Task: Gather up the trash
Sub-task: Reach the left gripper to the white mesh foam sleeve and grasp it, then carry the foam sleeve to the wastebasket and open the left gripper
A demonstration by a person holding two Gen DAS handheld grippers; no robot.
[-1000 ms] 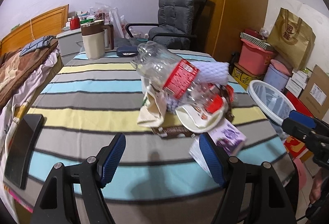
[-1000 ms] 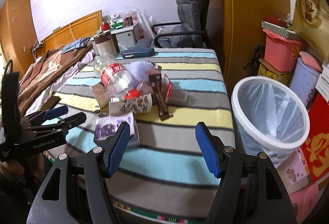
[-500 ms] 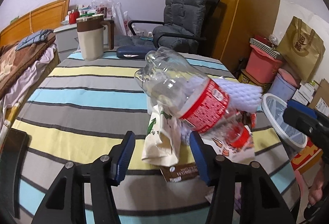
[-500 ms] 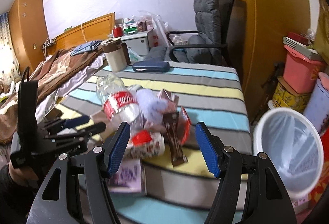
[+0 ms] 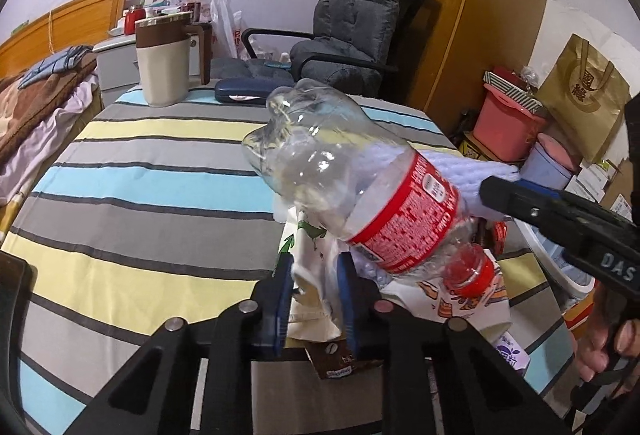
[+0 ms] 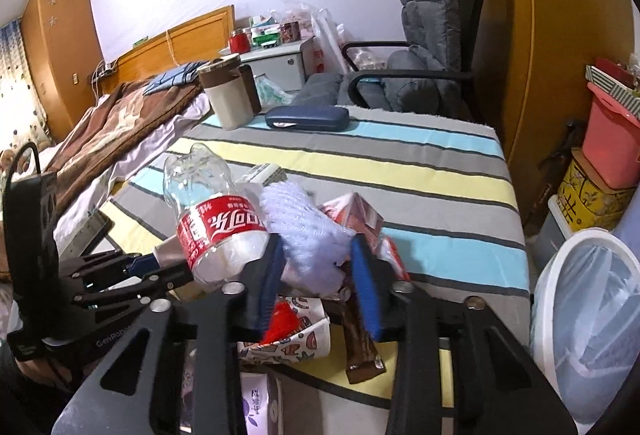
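1. The left gripper (image 5: 311, 301), fingers just closing, pinches the cream paper bag (image 5: 310, 291) under the cola bottle (image 5: 360, 191).
2. The right gripper (image 6: 318, 289), also closing, squeezes the white foam net (image 6: 304, 235), likely so both go to the bin (image 6: 588, 315) at the surface's right.

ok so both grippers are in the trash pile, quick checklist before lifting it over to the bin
1. Left gripper closed on the cream paper bag: ok, jaws have just been closing, bag pinched.
2. Right gripper closed on the white foam net: ok, also just closing.
3. Plastic bottle secured: not ok, it lies loose on the pile.
4. Bin open and lined: ok.
5. Mug and blue case apart from the pile: ok.
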